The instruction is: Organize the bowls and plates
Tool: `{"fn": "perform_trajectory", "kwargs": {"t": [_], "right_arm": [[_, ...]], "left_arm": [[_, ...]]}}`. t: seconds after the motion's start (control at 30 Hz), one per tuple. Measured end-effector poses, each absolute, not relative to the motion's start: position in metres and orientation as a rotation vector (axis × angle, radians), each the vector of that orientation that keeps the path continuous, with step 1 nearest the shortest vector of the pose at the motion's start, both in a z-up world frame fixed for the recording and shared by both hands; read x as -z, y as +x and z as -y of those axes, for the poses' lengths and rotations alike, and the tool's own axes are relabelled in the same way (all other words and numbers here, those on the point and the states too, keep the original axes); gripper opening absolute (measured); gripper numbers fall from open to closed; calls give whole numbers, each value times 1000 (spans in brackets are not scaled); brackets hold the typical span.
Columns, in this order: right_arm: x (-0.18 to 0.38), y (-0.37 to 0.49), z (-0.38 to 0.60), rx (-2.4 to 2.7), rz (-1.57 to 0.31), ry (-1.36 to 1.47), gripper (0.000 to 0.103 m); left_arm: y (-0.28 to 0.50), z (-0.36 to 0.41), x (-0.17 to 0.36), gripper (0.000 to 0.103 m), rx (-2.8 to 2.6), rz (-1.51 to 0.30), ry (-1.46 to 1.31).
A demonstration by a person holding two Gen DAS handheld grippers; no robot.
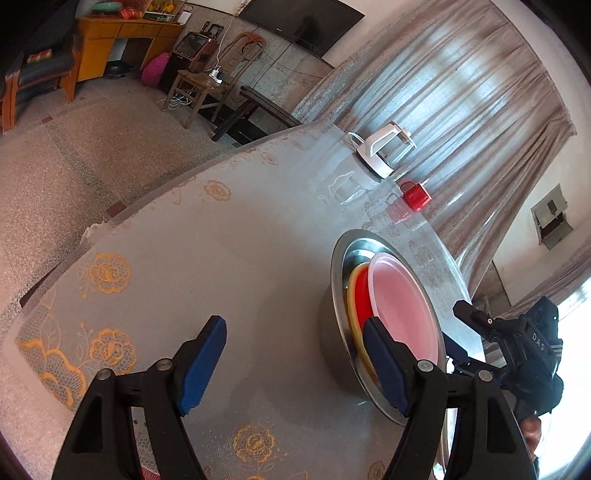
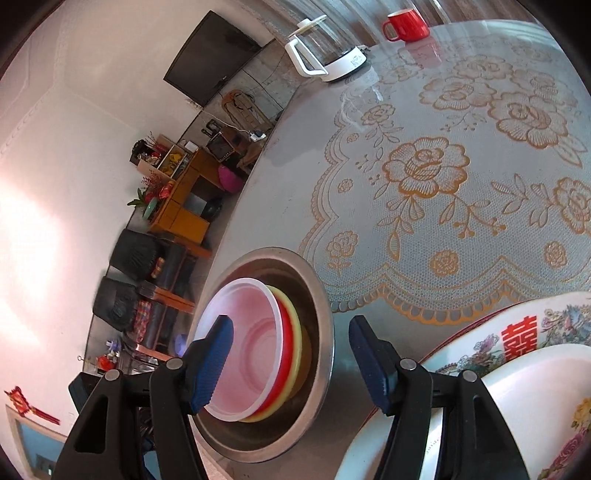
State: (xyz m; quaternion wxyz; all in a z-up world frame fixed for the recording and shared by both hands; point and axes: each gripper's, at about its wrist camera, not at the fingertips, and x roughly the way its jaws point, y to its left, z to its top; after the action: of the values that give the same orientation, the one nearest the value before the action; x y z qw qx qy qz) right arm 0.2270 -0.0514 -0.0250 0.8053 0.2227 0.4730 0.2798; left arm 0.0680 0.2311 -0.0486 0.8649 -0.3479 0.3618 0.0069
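Note:
A steel bowl (image 1: 338, 266) (image 2: 321, 295) stands on the table near its edge. Nested inside it are a pink bowl (image 1: 402, 306) (image 2: 251, 332), a red bowl (image 1: 364, 295) (image 2: 285, 326) and a yellow one (image 2: 296, 325). My left gripper (image 1: 295, 365) is open over bare tablecloth, with its right finger (image 1: 384, 365) in front of the steel rim. My right gripper (image 2: 291, 365) is open and straddles the steel bowl's near side, one pad over the pink bowl and the other outside the rim, neither pressing. A floral plate (image 2: 517, 332) with a white dish (image 2: 517, 384) on it lies at the lower right.
A red mug (image 1: 415, 195) (image 2: 406, 24) and a white kettle (image 1: 376, 155) (image 2: 332, 55) stand at the far side of the table (image 1: 221, 240) (image 2: 303, 147). The table edge runs close behind the steel bowl, with the floor, chairs and a wooden cabinet beyond.

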Motion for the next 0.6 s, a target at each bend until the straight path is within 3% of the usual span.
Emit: {"fn": "perform_trajectory", "kwargs": {"t": [0.27,0.47,0.6], "right_arm": [[29,238,49,-627,-1040,554,67],[29,236,41,-640,-1046,542,67],[30,239,41,-632,-1044,550,67]], "left_arm": [[83,-236,55,74,42,-770,-838],[88,-233,56,45,74,-786,-855],[89,-230,57,44,75,-802,-842]]}}
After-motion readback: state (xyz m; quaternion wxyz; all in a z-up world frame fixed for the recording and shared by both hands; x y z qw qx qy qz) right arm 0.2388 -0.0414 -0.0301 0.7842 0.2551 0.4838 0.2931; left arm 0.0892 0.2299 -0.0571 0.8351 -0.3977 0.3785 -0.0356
